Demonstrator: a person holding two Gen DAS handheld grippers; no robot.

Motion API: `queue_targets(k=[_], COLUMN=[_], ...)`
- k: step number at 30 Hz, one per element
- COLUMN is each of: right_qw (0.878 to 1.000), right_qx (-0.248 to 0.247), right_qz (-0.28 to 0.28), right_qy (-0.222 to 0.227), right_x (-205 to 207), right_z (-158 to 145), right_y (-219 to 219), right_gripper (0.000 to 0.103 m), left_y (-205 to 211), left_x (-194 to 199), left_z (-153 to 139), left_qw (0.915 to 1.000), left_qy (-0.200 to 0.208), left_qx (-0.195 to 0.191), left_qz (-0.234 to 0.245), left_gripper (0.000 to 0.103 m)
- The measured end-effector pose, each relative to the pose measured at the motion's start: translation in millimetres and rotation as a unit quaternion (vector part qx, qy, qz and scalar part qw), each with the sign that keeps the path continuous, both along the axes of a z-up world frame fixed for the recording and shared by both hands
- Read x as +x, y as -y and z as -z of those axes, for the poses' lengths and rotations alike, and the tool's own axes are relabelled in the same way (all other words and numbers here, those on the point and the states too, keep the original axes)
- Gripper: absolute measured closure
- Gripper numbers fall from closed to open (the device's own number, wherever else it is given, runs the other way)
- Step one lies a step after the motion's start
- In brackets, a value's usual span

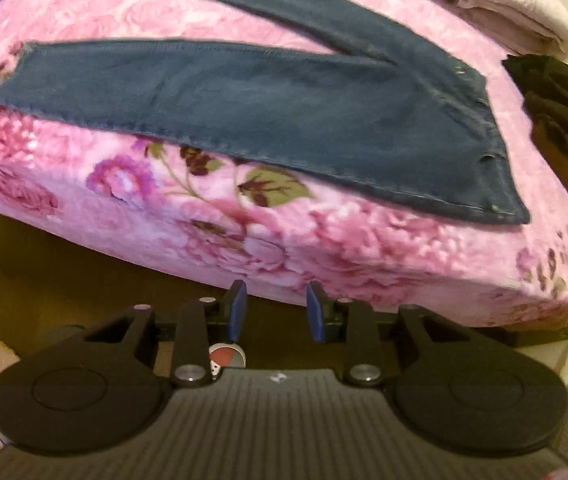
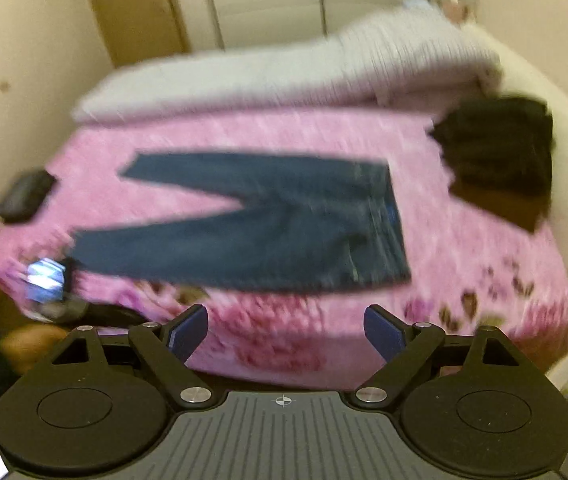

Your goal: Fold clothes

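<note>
While jeans (image 1: 284,120) lie flat on the pink blanket (image 1: 324,248), left tongs (image 1: 276,308) gape narrowly, right tongs (image 2: 286,330) wide, both empty.

One pair of jeans (image 1: 267,120), one black garment (image 1: 564,116), one floral blanket (image 1: 324,236).

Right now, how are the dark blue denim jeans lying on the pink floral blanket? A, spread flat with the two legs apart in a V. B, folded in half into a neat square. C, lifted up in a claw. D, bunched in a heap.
A: the dark blue denim jeans lie flat on the pink floral blanket, legs splayed, and both claws are open and hold nothing.
</note>
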State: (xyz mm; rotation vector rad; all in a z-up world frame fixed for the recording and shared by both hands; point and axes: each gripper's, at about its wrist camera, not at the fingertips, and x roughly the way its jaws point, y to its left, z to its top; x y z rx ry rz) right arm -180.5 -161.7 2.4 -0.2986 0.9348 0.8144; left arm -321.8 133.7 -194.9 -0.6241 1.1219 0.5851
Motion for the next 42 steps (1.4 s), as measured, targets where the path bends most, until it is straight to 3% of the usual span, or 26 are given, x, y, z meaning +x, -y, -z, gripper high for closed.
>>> queue_targets(k=[2,5,18,30,42], right_qw=[0.999,0.999,0.998,0.999,0.999], right_qx=[-0.027,-0.032,-0.046,-0.035,-0.042], right_qz=[0.020,0.027,0.029,0.018,0.026], right_qy=[-0.002,-0.019,-0.009,-0.008,-0.008], right_x=[-3.6,-6.2,12.6,21.6,55.6], right_z=[30.1,50.0,63.2,62.6,68.7], right_y=[-14.1,-18.7,-37.7,-55.6,-97.2], right_gripper=[0.015,0.015,0.015,0.015,0.015], left_y=[13.0,26.8,45.0,50.1,-1.7], left_x=[-1.0,-9.7,-40.7,-45.0,0.3], left_z=[-22.1,-52.2,-104.6,-115.8,-105.7], left_qw=[0.9995,0.9980,0.9935,0.9925,0.9941], left_qy=[-0.011,-0.008,-0.008,-0.002,0.010], left_qx=[0.028,0.060,0.113,0.122,0.108], left_qz=[0.012,0.017,-0.001,-0.009,0.008], left_gripper=[0.075,0.073,0.073,0.073,0.073])
